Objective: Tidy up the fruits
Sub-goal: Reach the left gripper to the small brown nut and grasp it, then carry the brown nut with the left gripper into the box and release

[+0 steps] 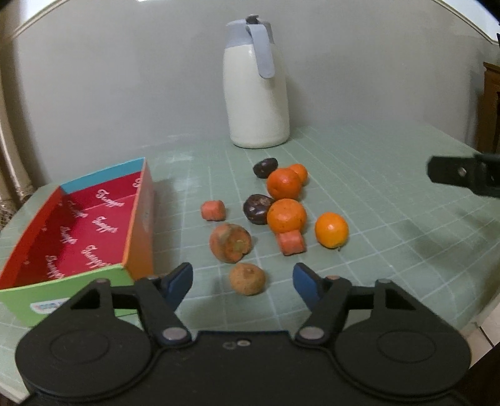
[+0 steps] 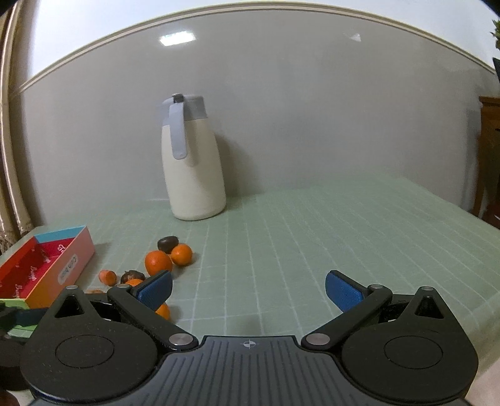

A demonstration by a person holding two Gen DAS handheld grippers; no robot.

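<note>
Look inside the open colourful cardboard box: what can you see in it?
The colourful cardboard box shows only its red lining with white script, no fruit. Its near corner is hidden behind the green front wall and the left hand-held gripper.

I think I am working in a home dining corner, because I see a table with a green checked cloth (image 1: pixel 359 175), a white thermos jug (image 1: pixel 257 90) against a plain wall with a moulding (image 2: pixel 250 12), and wooden furniture (image 2: pixel 490 150) at the side.
</note>
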